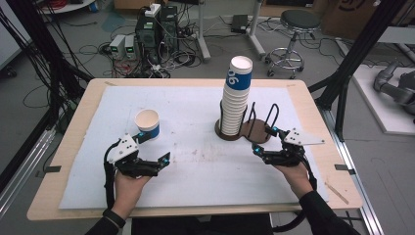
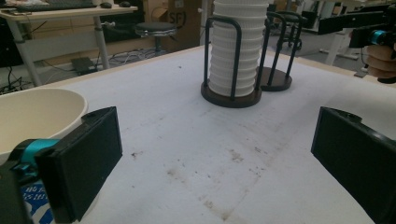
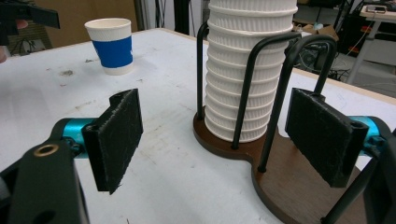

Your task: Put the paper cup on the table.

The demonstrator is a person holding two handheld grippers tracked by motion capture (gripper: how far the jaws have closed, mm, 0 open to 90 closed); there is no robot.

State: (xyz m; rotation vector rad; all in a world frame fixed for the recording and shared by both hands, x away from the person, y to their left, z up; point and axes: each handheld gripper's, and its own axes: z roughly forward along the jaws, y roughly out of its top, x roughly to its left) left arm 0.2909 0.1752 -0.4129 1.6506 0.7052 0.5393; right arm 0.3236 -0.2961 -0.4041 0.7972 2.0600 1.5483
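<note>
Your wooden desk [image 1: 78, 128] carries a white foam sheet [image 1: 195, 161], marked with brown stains towards its middle. On the far half of that sheet stands the dark brown wooden cup holder with black wire hoops [image 1: 254, 130]: two round bays side by side. The bay on your left holds the tall stack of white ribbed paper cups [image 1: 235, 105], whose top cup has a blue band and leans a little; the bay on your right is bare wood.

The single white paper cup with a blue band [image 1: 148, 123] stands upright on the sheet on your left side, well apart from the holder.

Your left gripper [image 1: 152, 149] rests low on the sheet just this side of that cup. Its fingers [image 2: 79, 163] are spread wide with nothing between them, and one finger sits just beside the cup's wall; whether it touches, you cannot tell.

Your right gripper [image 1: 263, 140] sits at the near edge of the holder, facing the stack. Its fingers [image 3: 116, 137] are spread, one over the sheet, the other by the hoops of the bare bay, pinching nothing.
</note>
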